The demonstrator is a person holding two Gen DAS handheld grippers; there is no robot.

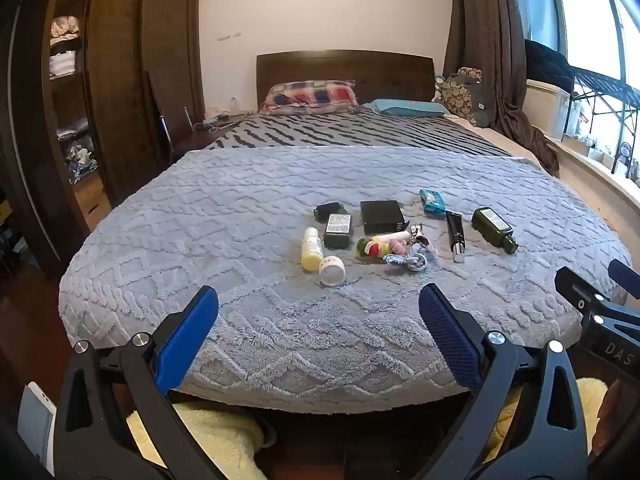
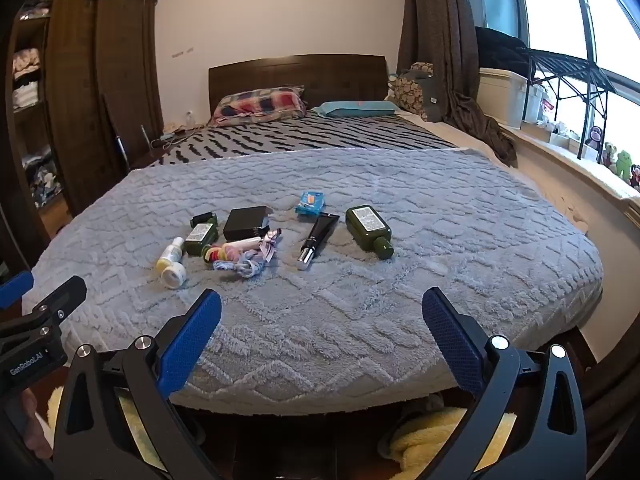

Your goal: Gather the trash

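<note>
Small items lie in a cluster on the grey-blue blanket [image 1: 240, 208] of a bed. They include a white-and-yellow bottle [image 1: 311, 249], a white jar [image 1: 332, 270], a dark green bottle [image 1: 493, 229], a black tube [image 1: 456, 235], a black box [image 1: 382, 216], a blue wipes pack [image 1: 433, 201] and crumpled wrappers [image 1: 404, 254]. The same cluster shows in the right wrist view: green bottle [image 2: 369, 230], black tube [image 2: 317, 236], wrappers [image 2: 248, 262], white jar [image 2: 173, 274]. My left gripper [image 1: 319, 310] and right gripper [image 2: 322, 314] are both open and empty, at the foot of the bed, well short of the items.
A dark wooden wardrobe [image 1: 120, 80] stands left of the bed. Pillows [image 1: 312, 96] lie by the headboard. A windowsill with curtains [image 2: 440, 60] and clutter runs along the right. Yellow fluffy slippers [image 2: 432, 436] sit on the floor below the grippers.
</note>
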